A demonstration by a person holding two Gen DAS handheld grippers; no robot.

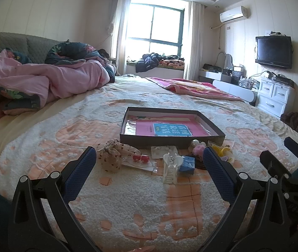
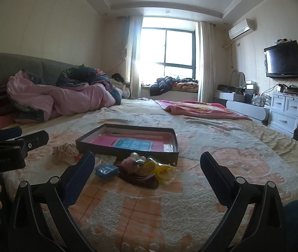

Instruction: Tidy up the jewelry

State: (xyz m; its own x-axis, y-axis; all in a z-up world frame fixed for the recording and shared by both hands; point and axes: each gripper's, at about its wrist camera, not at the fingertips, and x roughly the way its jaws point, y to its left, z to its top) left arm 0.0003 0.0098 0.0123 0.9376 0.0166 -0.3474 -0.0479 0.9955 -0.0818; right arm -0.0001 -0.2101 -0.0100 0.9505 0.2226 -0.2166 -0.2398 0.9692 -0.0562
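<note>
A shallow dark box (image 1: 171, 140) (image 2: 128, 151) with pink paper and a blue label inside lies on the bed. In front of it sits a row of trinkets: a dotted beige scrunchie (image 1: 111, 157), red cherry earrings on a card (image 1: 140, 158), a white hair claw (image 1: 171, 168), a small blue box (image 1: 187, 162) (image 2: 106, 170), a pink fluffy piece (image 1: 197, 150) (image 2: 129, 161), yellow rings (image 2: 155, 168) and a dark brown clip (image 2: 142, 179). My left gripper (image 1: 150, 159) hovers open just short of the hair claw. My right gripper (image 2: 148, 164) is open too, before the yellow rings.
A fluffy cream and orange blanket (image 1: 149, 199) covers the bed. A pink duvet (image 1: 50, 77) is heaped at the far left, and a pink blanket (image 1: 193, 88) lies at the far right. White drawers (image 1: 275, 96) and a wall TV (image 1: 274, 51) stand to the right.
</note>
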